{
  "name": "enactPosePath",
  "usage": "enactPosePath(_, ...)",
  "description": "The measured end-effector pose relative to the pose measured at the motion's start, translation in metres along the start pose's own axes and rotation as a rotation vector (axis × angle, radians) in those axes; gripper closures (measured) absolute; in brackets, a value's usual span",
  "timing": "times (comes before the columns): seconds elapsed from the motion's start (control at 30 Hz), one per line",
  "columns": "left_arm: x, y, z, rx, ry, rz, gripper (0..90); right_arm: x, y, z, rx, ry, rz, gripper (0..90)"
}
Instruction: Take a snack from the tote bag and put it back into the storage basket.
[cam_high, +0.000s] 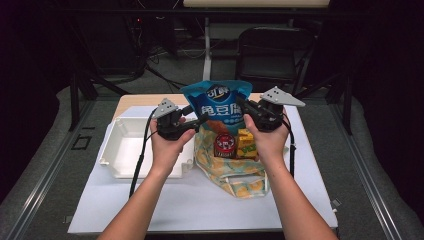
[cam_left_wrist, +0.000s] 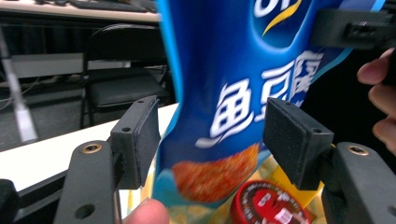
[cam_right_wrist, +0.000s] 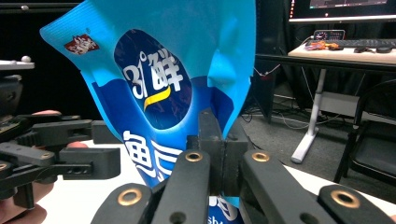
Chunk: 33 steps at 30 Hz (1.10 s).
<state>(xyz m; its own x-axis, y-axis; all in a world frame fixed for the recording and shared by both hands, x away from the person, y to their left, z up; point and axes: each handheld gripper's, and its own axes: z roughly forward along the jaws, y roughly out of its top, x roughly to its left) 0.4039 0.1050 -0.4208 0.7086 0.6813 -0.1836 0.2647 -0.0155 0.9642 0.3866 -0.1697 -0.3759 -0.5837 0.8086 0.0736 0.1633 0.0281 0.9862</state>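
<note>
Glossy blue plastic snack pouch (cam_high: 216, 102) with white lettering, upright, raised above the yellow-patterned fabric tote bag (cam_high: 231, 175) that lies on the counter (cam_high: 200, 205). All places below are given from this pouch.

Right hand-held gripper (cam_high: 245, 106) at the pouch's right edge, seen from the high view. In the right gripper view (cam_right_wrist: 219, 154) its jaws are pressed together on the pouch's side seam, film pinched flat between the pads. Closed, gripping the pouch.

Left hand-held gripper (cam_high: 197, 119) at the pouch's left edge. In the left gripper view (cam_left_wrist: 212, 135) the jaws stand apart, one black pad on each side of the pouch's lower half. The left pad sits close against the film; the right pad is clear of it. No squeeze visible, so open around the pouch.

Directly below the pouch, in the mouth of the tote: a round red-lidded tin (cam_high: 225, 145) and, just beside it, a yellow carton (cam_high: 246, 142). The two appear to touch.

To the left of the pouch, on the counter: a white open-topped plastic tray (cam_high: 120, 150), just beside the tote.

Beyond the pouch, off the counter: a dark folding chair (cam_high: 272, 50).
</note>
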Motion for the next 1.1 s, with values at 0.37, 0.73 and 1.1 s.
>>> enactPosePath(0.37, -0.010, 0.011, 0.011, 0.034, 0.002, -0.001, 80.1, 0.009, -0.001, 0.002, -0.004, 0.002, -0.013, 90.0)
enactPosePath(0.73, -0.010, 0.030, 0.007, 0.008, -0.028, -0.111, 90.0, 0.014, 0.000, -0.006, -0.048, -0.022, -0.049, 78.4)
enactPosePath(1.1, -0.006, 0.041, -0.005, -0.046, -0.061, -0.147, 90.0, 0.018, -0.035, -0.013, 0.022, -0.056, -0.010, 46.0)
